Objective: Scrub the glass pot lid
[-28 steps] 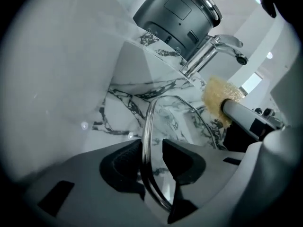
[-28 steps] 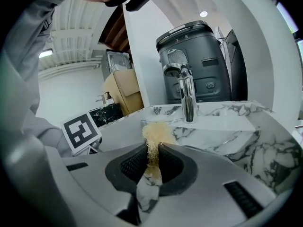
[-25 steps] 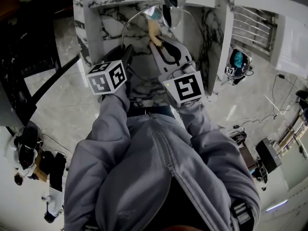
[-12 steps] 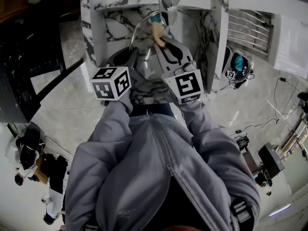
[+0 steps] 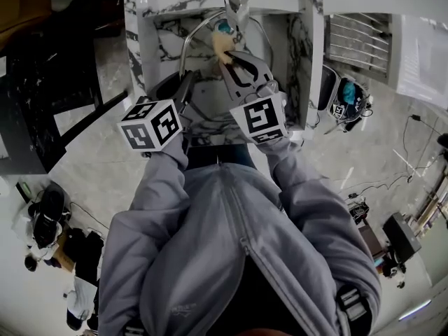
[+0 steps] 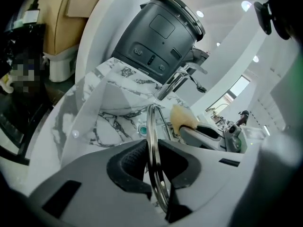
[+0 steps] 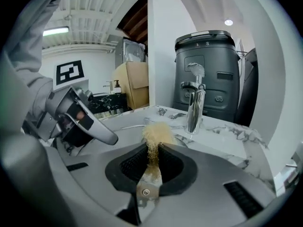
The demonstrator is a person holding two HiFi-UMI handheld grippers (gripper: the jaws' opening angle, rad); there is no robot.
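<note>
Left gripper (image 6: pixel 151 162), jaws just closed, clamps the glass pot lid (image 6: pixel 150 122) by its rim, on edge over the marble sink (image 5: pixel 165 44); right gripper (image 7: pixel 152 162) is clenched on the tan brush (image 7: pixel 157 134) near the lid, contact unclear, so scrubbing looks barely begun at most.

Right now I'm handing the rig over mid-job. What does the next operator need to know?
Left gripper: its jaws have just been closing and are now shut on the lid, gripped by the rim and held on edge over the sink.
Right gripper: shut on the scrubber, with its head beside the lid's face, near the faucet. I can't tell whether they touch.
Done: both things are gripped.
Left: scrub the lid. No suds or running water are visible, so assume the scrubbing has barely begun.
</note>
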